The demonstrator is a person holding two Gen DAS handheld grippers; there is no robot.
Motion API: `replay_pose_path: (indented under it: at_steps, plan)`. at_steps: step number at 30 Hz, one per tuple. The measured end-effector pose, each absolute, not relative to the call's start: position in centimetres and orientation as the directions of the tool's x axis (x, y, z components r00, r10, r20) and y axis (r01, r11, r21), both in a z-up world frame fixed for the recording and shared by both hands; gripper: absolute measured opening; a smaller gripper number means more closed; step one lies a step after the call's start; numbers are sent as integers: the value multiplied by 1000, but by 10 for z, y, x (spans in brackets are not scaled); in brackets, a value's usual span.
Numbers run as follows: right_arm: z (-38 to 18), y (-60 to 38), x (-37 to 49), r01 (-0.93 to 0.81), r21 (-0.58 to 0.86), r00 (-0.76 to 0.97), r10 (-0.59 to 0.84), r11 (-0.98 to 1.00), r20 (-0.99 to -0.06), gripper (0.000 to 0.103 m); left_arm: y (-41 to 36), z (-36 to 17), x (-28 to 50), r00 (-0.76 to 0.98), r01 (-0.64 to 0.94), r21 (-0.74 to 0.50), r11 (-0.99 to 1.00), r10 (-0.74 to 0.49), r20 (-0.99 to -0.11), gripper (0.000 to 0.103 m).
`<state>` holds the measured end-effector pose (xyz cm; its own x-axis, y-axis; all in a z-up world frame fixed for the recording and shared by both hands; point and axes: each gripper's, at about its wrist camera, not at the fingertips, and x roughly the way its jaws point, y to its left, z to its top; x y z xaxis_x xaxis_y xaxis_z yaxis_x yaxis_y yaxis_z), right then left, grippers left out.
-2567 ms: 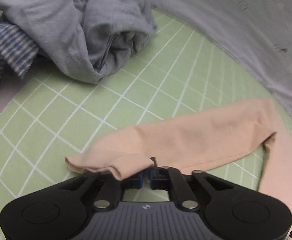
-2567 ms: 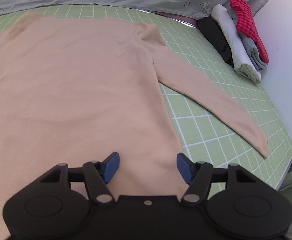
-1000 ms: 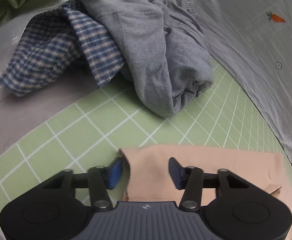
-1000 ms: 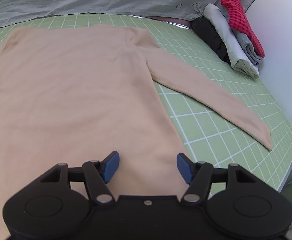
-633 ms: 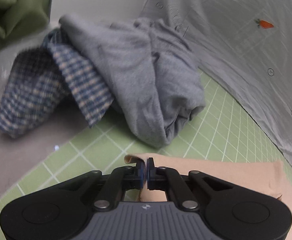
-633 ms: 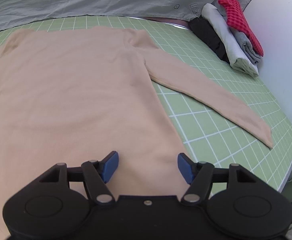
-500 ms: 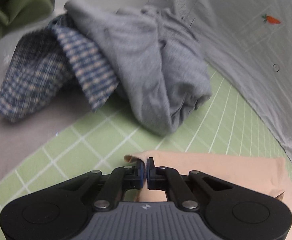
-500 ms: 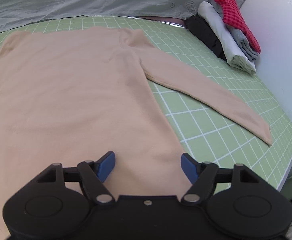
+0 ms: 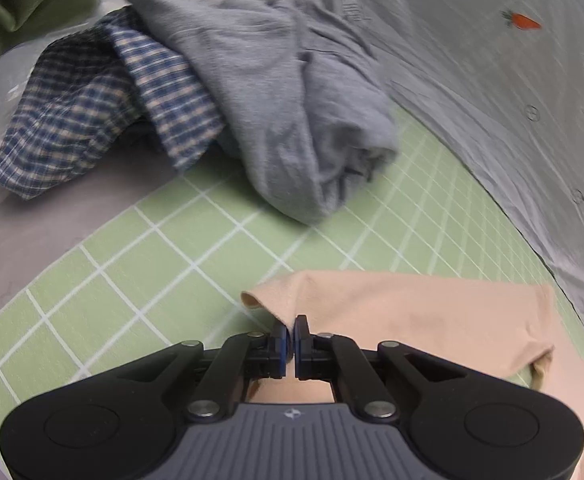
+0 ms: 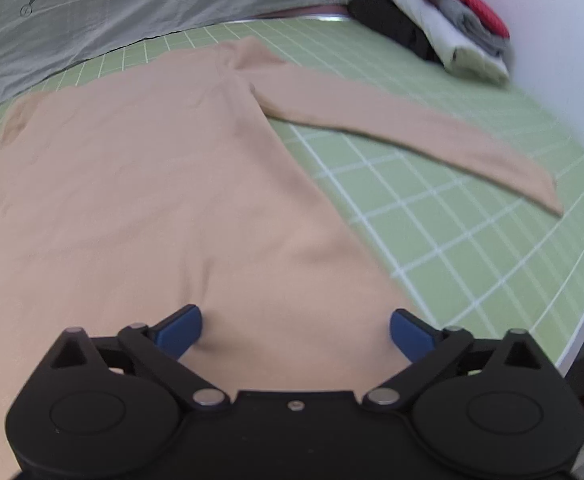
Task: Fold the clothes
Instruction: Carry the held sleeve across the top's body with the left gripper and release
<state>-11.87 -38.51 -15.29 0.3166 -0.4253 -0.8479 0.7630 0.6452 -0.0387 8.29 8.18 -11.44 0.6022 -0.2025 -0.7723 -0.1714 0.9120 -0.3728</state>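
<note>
A peach long-sleeved top (image 10: 140,184) lies spread flat on the green grid mat (image 10: 472,240). Its right sleeve (image 10: 412,132) stretches out toward the mat's right edge. In the left wrist view my left gripper (image 9: 293,336) is shut on the cuff end of the other sleeve (image 9: 392,312), which is lifted a little off the mat (image 9: 140,264). My right gripper (image 10: 296,332) is wide open, low over the top's hem near its right side, with nothing between its fingers.
A heap of unfolded clothes, a grey garment (image 9: 284,92) and a blue checked shirt (image 9: 104,104), lies at the mat's far left. A stack of folded clothes (image 10: 444,28) sits at the far right corner. A grey printed sheet (image 10: 112,12) runs along the back.
My left gripper closed on the sleeve cuff after being open around it a second ago. My right gripper opened wider and dropped closer to the hem.
</note>
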Motion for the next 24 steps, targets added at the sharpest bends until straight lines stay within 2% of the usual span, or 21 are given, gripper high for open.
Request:
replay_pose_path:
  at_steps: [12, 17, 21, 22, 24]
  plan:
    - [-143, -391, -136, 591, 19, 383, -260, 806, -886, 103, -30, -73, 64, 641, 15, -455, 891, -358, -679, 2]
    - [-131, -426, -159, 612, 64, 426, -260, 788, -867, 103, -121, -54, 46, 602, 154, -496, 855, -479, -639, 2]
    - [-122, -455, -177, 629, 101, 459, -264, 770, -848, 103, -209, -48, 17, 483, 306, -538, 786, -615, -624, 3]
    - [-119, -462, -182, 634, 111, 468, -265, 766, -843, 103, -232, -47, 8, 455, 351, -523, 777, -630, -630, 5]
    - [-122, -477, -187, 640, 115, 465, -264, 760, -845, 103, -274, -47, -11, 410, 422, -476, 771, -631, -658, 21]
